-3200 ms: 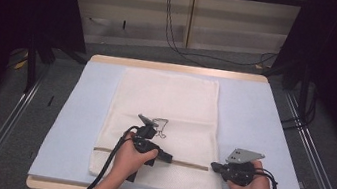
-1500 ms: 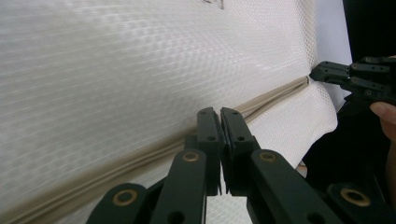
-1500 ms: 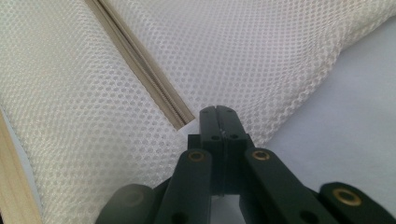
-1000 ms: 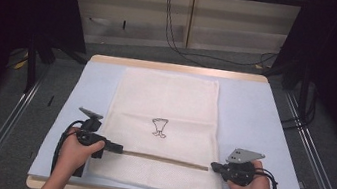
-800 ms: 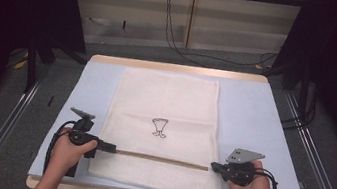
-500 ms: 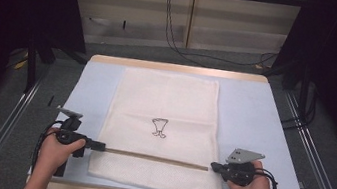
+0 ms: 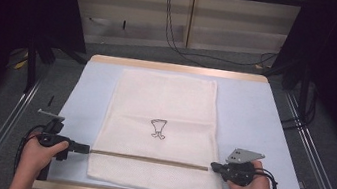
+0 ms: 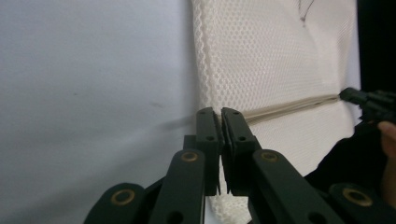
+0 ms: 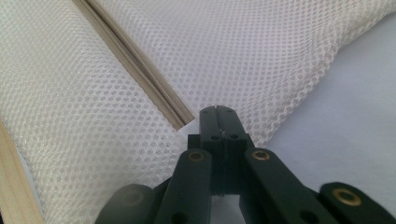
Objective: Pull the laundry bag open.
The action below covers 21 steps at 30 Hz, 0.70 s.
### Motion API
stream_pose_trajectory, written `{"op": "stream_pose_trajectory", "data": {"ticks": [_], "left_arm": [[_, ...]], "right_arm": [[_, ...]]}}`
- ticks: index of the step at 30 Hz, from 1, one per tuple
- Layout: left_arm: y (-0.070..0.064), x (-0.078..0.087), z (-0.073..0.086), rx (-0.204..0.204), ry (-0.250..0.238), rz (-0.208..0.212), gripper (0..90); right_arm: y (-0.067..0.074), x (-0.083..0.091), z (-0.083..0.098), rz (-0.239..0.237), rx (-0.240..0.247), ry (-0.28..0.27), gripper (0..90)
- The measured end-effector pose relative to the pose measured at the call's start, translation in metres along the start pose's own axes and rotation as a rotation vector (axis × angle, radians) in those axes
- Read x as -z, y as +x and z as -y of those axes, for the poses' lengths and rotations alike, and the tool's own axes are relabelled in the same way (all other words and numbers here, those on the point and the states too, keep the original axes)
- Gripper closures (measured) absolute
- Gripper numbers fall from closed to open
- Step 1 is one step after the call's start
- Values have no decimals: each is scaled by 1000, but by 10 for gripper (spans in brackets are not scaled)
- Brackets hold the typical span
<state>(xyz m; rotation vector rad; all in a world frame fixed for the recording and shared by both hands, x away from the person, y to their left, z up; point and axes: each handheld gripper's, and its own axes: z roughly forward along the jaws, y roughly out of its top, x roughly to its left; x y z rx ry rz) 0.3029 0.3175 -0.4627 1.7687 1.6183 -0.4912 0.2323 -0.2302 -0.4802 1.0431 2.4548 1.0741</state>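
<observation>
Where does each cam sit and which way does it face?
High view: above the person's side, facing forward and down on the mesh bag; both hands and the left gripper and right gripper show.
Left gripper view: along its closed fingers toward the zipper.
Right gripper view: along its closed fingers.
All share the bag and zipper.

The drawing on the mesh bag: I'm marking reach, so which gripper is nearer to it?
Right, narrowly. The right gripper sits at the bag's right edge; the left gripper just off its left edge, drawing above between.

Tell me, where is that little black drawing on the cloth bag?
In the high view the black drawing sits near the middle of the white mesh bag, just above the zipper line stretched between the two grippers.
</observation>
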Motion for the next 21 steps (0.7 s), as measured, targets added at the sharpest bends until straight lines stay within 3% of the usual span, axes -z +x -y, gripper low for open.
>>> {"op": "stream_pose_trajectory", "data": {"ticks": [2, 3, 4, 5, 7, 9, 10, 12, 14, 17, 21], "left_arm": [[-4, 4, -1, -32, -59, -14, 709], [-8, 7, -2, -38, -100, -19, 689], [-10, 9, -3, -70, -121, -42, 645], [-13, 11, -4, -127, -182, -76, 598], [-18, 10, -5, -234, -308, -140, 480], [-20, 9, -8, -346, -402, -206, 342], [-20, 8, -9, -370, -436, -253, 303], [-18, 7, -10, -390, -459, -306, 246], [-15, 6, -11, -379, -481, -326, 235], [-14, 5, -11, -396, -474, -375, 229], [-14, 4, -13, -417, -474, -405, 215]], "right_arm": [[-1, 1, 0, -9, -2, -8, 900], [-2, 2, 0, -13, 0, -13, 888], [-4, 4, -1, -14, -10, -29, 765], [-5, 5, -1, -12, -23, -57, 680], [-11, 11, -3, 49, -33, -111, 598], [-17, 16, -4, 115, -64, -150, 483], [-22, 19, -4, 147, -90, -175, 437], [-29, 23, -3, 191, -108, -182, 381], [-35, 25, 1, 226, -136, -185, 335], [-42, 27, 4, 252, -153, -177, 322], [-49, 28, 6, 265, -177, -178, 298]]}}
